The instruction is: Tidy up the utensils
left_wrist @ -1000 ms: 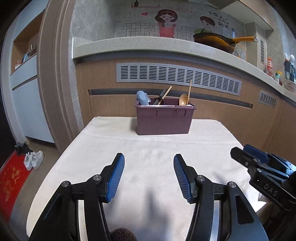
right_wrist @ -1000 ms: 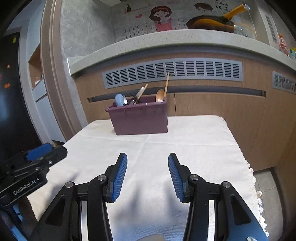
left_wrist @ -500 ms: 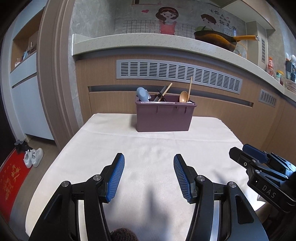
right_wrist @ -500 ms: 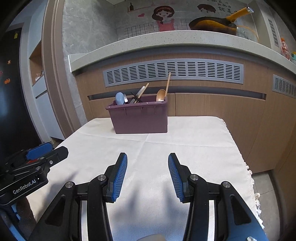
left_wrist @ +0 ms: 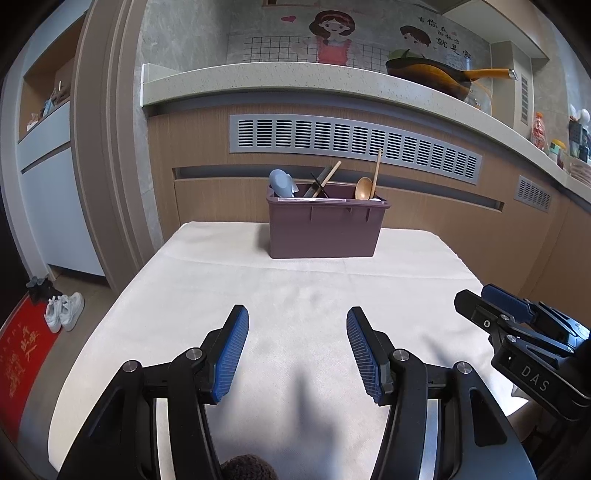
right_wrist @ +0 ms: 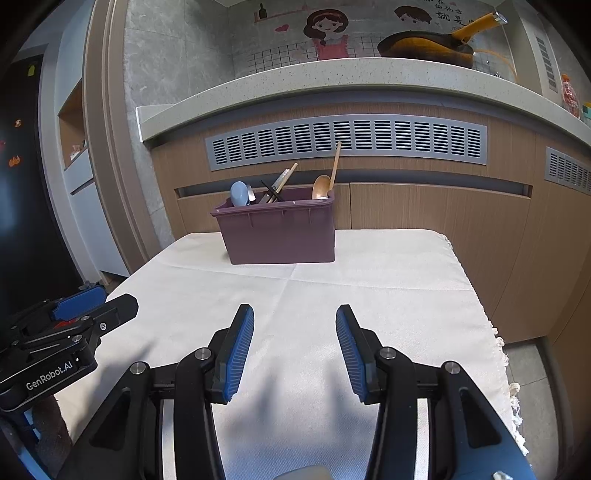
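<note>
Left tongs (left_wrist: 297, 325) held wide apart with nothing gripped, right tongs (right_wrist: 294, 323) likewise spread and empty, both hovering over the cloth-covered tabletop (right_wrist: 388, 280), purple bin (left_wrist: 325, 229) at the far edge, wooden spoon (left_wrist: 364, 188), blue spoon (left_wrist: 281, 183) and chopsticks (left_wrist: 322, 181) seen standing inside.

- The speckled pale counter (left_wrist: 280, 75) curves across the room above a wood-panelled cabinet front (left_wrist: 207, 147).
- A grey slatted vent (left_wrist: 351, 142) is set in that panelling just below the counter; a smaller vent (left_wrist: 534, 191) sits further right.
- Above the counter, the grey wall carries a cartoon mural of a girl (left_wrist: 334, 35) on a grid of tiles.
- A dark pan with an orange handle (left_wrist: 436, 75) rests on the counter, right of the mural.
- Left of the counter stand a brown door frame (left_wrist: 107, 147) and pale blue cupboards (left_wrist: 48, 177).
- On the floor below the cupboards lie white sneakers (left_wrist: 64, 312) and a red mat (left_wrist: 24, 363).
- A cream cloth (right_wrist: 369, 288) covers the table in front of the counter.
</note>
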Motion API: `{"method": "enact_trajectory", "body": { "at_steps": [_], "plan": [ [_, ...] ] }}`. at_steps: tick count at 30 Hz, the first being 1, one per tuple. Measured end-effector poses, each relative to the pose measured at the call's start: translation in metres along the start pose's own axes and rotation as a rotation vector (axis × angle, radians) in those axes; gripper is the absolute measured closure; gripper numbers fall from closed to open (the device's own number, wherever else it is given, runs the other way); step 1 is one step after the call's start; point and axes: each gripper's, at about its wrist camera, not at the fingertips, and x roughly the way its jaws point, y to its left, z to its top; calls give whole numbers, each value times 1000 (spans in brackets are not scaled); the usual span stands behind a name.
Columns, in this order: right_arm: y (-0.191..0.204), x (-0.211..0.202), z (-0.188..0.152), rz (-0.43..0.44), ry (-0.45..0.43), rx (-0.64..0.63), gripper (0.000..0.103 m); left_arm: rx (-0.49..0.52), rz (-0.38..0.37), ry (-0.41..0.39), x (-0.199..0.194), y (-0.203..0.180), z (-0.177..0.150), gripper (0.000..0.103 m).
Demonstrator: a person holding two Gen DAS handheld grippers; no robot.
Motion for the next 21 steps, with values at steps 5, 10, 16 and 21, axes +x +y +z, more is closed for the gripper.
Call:
{"method": "enact_trajectory", "body": {
  "at_steps": [5, 10, 16, 21],
  "plan": [
    [0, 0, 0, -2, -1, 0, 59, 3, -3, 4, 0, -1, -1, 47],
    [0, 1, 0, -4, -3, -1, 59, 3, -7, 4, 0, -1, -1, 47],
    [1, 1, 0, -6, -4, -2, 59, 2, -9, 6, 0, -1, -2, 47],
    [1, 1, 0, -8, -4, -2, 59, -2, -9, 15, 0, -1, -2, 47]
  ]
}}
